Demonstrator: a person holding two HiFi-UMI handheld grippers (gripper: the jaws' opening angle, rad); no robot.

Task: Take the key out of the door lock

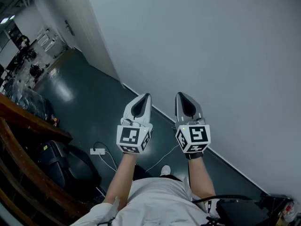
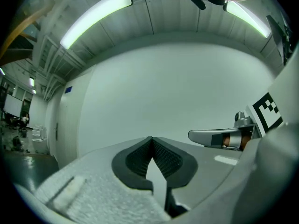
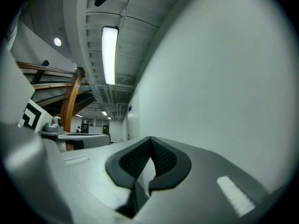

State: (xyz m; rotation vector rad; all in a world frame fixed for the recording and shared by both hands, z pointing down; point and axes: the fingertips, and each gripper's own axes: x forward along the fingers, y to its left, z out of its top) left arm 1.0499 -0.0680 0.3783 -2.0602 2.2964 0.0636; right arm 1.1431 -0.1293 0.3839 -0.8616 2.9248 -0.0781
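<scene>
No key, lock or door handle shows in any view. In the head view my left gripper (image 1: 145, 97) and right gripper (image 1: 182, 96) are held side by side in front of a plain white wall (image 1: 211, 46), tips pointing at it. Both are shut with nothing between their jaws. The left gripper view has the shut left gripper (image 2: 152, 141) facing the bare wall, with the right gripper's body (image 2: 219, 136) at its right. In the right gripper view the shut right gripper (image 3: 150, 141) points along the wall, and the left gripper's body (image 3: 74, 138) lies at its left.
A dark green floor (image 1: 89, 102) runs along the wall's foot. A power strip (image 1: 97, 151) with white cables lies on it. A wooden railing (image 1: 28, 121) and a black bag (image 1: 61, 164) stand at the left. Distant equipment (image 1: 33, 69) fills the far left corridor.
</scene>
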